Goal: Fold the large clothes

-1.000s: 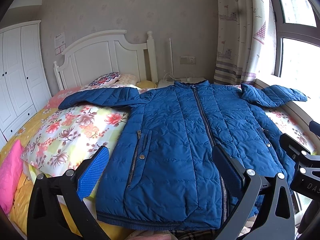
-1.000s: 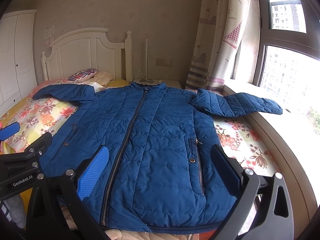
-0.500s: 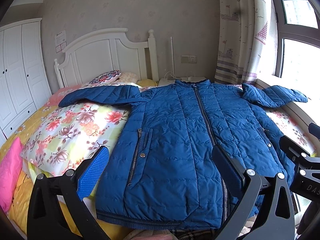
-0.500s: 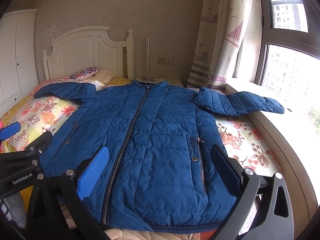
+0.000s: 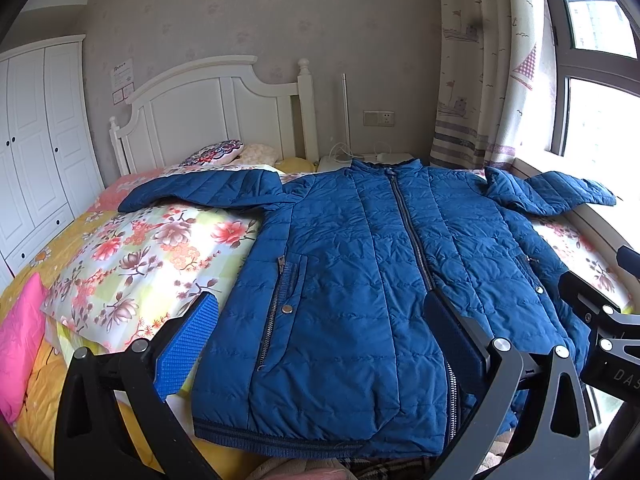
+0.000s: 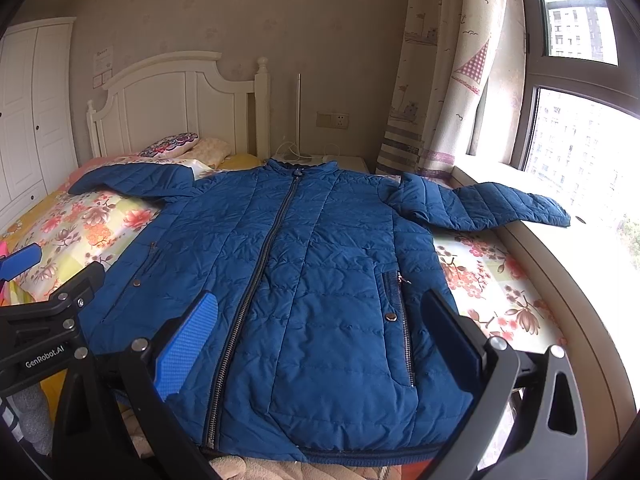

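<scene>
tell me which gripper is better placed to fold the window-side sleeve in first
Right, probably. The right gripper hangs open over the blue quilted zip-up jacket on the side of the sleeve lying on the window ledge; the left gripper is over the other half.

Bedroom. Pale patterned wallpaper (image 5: 280, 12); white panelled headboard (image 5: 208, 112) straight ahead of the fingers. White wardrobe (image 5: 36, 140) far off to their left. Wall socket (image 6: 332, 120) beside the headboard, thin white lamp stem (image 6: 298, 114) between them. Printed curtain (image 6: 444, 72) and a large window (image 6: 580, 132) off to the right, daylight strong across the sill (image 6: 560, 248).
</scene>
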Tool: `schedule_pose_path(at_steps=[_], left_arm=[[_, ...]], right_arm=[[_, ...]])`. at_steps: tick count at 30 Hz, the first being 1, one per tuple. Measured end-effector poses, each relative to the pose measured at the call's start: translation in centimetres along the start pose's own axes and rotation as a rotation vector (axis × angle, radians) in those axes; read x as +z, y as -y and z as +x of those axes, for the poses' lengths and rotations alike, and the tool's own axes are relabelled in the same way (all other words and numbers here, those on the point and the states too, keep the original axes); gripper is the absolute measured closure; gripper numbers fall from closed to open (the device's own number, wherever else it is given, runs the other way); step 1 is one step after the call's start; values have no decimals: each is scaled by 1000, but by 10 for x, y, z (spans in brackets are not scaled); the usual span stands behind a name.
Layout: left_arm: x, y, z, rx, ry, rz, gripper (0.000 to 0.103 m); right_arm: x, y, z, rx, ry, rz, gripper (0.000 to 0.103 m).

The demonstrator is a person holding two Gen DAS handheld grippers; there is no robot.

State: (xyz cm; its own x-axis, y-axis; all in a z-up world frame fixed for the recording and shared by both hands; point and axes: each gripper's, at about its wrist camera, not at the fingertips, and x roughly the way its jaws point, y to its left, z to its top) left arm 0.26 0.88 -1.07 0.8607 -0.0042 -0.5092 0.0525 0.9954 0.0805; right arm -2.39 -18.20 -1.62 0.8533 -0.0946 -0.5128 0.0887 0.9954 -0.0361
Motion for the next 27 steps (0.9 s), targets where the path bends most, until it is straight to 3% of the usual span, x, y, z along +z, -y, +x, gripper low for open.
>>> schedule_pose_path(at_steps=[19, 27], left_arm=[[-2, -5, -1, 2, 4, -5, 4], [-2, -4, 10, 3, -27, -8, 4]], right_arm=[[0, 0, 0, 0, 0, 1, 2], [-1, 6, 18, 8, -40, 20, 2]])
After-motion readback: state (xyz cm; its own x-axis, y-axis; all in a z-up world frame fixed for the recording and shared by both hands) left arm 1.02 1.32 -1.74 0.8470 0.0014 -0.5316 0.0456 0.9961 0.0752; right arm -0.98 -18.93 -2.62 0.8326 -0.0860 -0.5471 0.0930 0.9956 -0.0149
